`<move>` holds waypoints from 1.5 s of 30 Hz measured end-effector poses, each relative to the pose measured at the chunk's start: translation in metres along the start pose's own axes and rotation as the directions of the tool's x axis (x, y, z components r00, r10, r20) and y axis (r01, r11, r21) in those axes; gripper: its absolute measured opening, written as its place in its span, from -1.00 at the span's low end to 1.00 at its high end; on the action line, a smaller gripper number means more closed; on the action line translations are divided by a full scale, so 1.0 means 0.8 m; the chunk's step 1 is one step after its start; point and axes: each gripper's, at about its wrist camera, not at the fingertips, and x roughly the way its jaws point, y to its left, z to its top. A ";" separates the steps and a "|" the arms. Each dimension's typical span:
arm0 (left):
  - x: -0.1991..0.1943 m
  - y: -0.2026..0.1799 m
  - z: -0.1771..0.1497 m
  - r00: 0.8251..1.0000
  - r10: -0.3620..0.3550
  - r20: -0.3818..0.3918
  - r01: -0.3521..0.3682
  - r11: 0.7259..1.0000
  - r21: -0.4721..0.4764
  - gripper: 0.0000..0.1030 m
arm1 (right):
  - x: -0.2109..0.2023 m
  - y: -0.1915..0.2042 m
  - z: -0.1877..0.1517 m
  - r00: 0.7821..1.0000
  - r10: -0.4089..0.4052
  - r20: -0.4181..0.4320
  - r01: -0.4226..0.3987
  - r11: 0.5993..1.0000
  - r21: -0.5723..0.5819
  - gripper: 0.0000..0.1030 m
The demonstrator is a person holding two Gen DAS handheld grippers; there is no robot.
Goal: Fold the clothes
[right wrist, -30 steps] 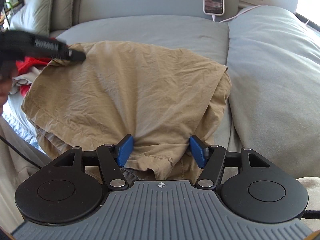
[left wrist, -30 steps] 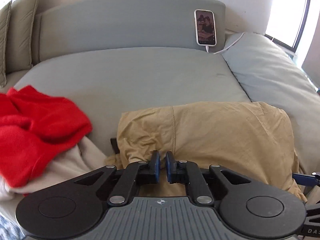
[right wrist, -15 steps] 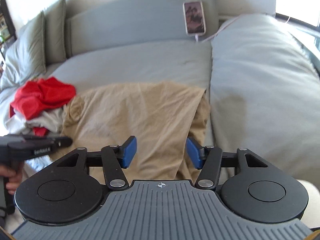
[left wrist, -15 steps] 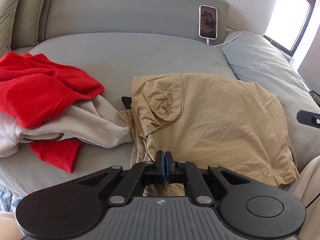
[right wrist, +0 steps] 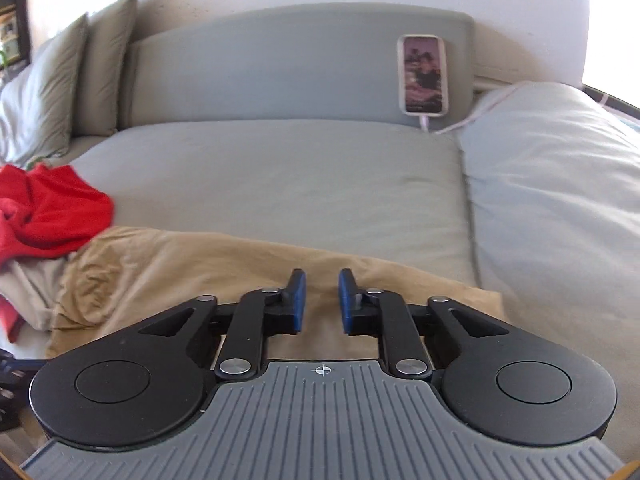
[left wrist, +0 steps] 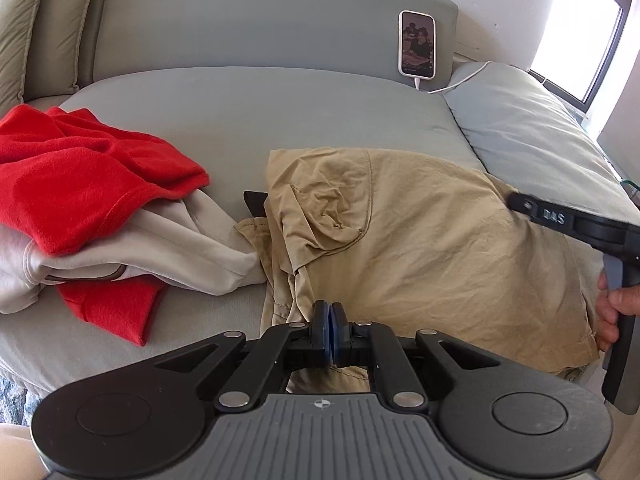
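Note:
Tan trousers (left wrist: 432, 248) lie folded on the grey sofa seat (left wrist: 248, 112), pocket side up; they also show in the right wrist view (right wrist: 192, 264). My left gripper (left wrist: 330, 330) is shut with its pads together, just above the trousers' near edge, with no cloth seen between the pads. My right gripper (right wrist: 322, 300) is partly open and empty, low over the trousers' right part. It shows from the side in the left wrist view (left wrist: 516, 202), held by a hand.
A red garment (left wrist: 80, 184) lies on a beige garment (left wrist: 160, 252) at the left of the seat. A phone (left wrist: 417, 44) on a cable leans on the backrest. A grey cushion (left wrist: 552, 148) lies at the right, pillows (right wrist: 60, 88) at the far left.
My left gripper closed fully and pulled back from the trousers. My right gripper let go of the trousers' edge, rose and drew back, and its jaws narrowed.

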 end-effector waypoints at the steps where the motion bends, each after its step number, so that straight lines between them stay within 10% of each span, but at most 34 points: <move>1: 0.000 0.002 -0.001 1.000 -0.006 0.002 0.006 1.000 -0.007 -0.83 | -0.002 -0.024 -0.009 0.997 -0.070 -0.016 0.070 0.997 0.034 -0.55; 5: 0.000 0.004 -0.004 1.000 -0.012 0.010 0.012 1.000 -0.027 -0.83 | -0.009 -0.117 -0.036 0.969 -0.186 -0.162 0.216 0.955 0.201 -0.75; 8: -0.001 0.002 -0.003 1.000 -0.009 0.005 0.010 1.000 -0.029 -0.83 | -0.051 -0.127 -0.024 0.979 -0.190 -0.074 0.203 0.937 0.285 -0.71; 12: 0.000 0.001 -0.003 1.000 -0.009 0.007 0.009 1.000 -0.030 -0.83 | -0.087 -0.079 0.000 0.996 -0.075 0.039 0.065 0.975 0.214 -0.03; 16: 0.000 -0.002 -0.002 1.000 0.001 0.003 -0.001 1.000 -0.016 -0.83 | -0.075 -0.011 0.001 0.989 0.145 0.003 -0.144 0.985 0.097 0.01; 25: 0.001 -0.001 -0.003 1.000 -0.010 -0.005 0.010 1.000 -0.018 -0.82 | -0.081 0.012 -0.065 0.969 0.124 -0.215 -0.172 0.960 -0.222 -0.03; 32: 0.000 -0.003 -0.003 1.000 -0.004 -0.004 0.004 1.000 -0.018 -0.82 | -0.125 -0.084 -0.074 0.959 0.136 -0.250 -0.105 0.986 0.132 0.05; 35: 0.000 -0.005 -0.002 1.000 0.002 -0.006 -0.002 1.000 -0.014 -0.83 | -0.127 -0.107 -0.069 0.972 0.163 -0.170 -0.111 0.954 0.280 0.71; 39: 0.000 -0.006 -0.002 1.000 0.005 -0.006 -0.005 1.000 -0.013 -0.82 | -0.099 -0.128 -0.071 0.969 0.218 -0.112 -0.145 0.878 0.457 0.73; 45: -0.001 -0.008 -0.002 1.000 0.008 -0.011 -0.008 1.000 -0.006 -0.83 | -0.054 -0.100 -0.086 0.977 0.177 -0.117 -0.128 0.932 0.339 0.67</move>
